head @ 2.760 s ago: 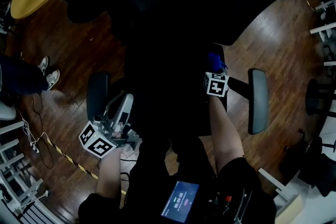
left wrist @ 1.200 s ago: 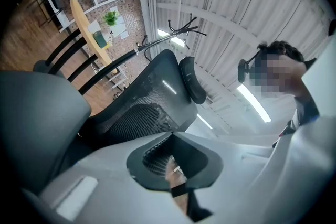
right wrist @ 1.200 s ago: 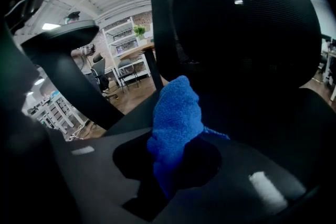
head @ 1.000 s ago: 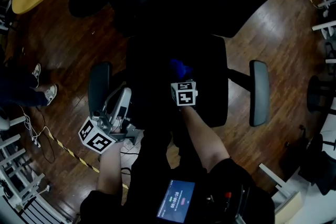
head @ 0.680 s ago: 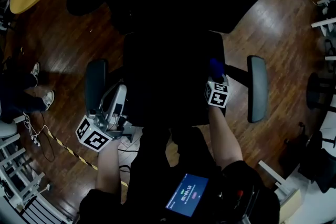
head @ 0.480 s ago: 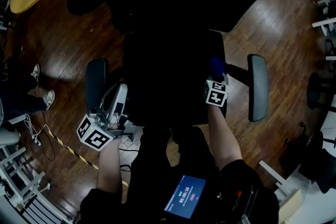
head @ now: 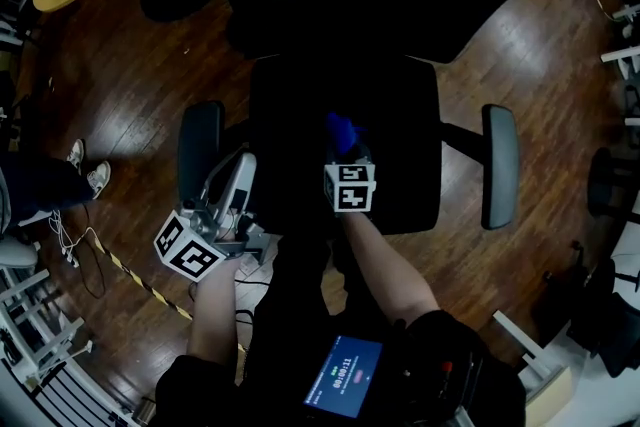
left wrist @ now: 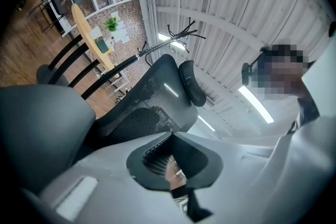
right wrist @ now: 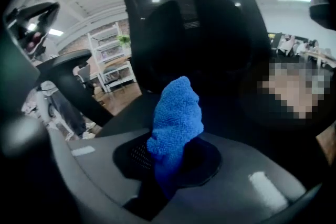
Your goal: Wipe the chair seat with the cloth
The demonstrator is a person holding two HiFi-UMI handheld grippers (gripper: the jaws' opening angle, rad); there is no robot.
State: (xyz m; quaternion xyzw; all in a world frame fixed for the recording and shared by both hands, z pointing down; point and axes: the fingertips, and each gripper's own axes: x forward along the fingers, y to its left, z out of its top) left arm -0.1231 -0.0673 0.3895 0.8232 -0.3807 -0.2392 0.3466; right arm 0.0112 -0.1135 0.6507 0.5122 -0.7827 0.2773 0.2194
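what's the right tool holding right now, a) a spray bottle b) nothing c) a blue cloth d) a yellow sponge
C: the right gripper view shows a blue cloth clamped between the jaws of the right tool, and the head view shows it over the dark chair seat.

Left gripper (left wrist: 170, 135): jaws pressed together, nothing held.
Chair back (left wrist: 149, 99): dark mesh, seen past the gripper.
Armrest (left wrist: 37, 134): grey, seen at the left.

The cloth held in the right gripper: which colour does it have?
Bright blue, a plain fuzzy cloth; the right gripper view shows it best.
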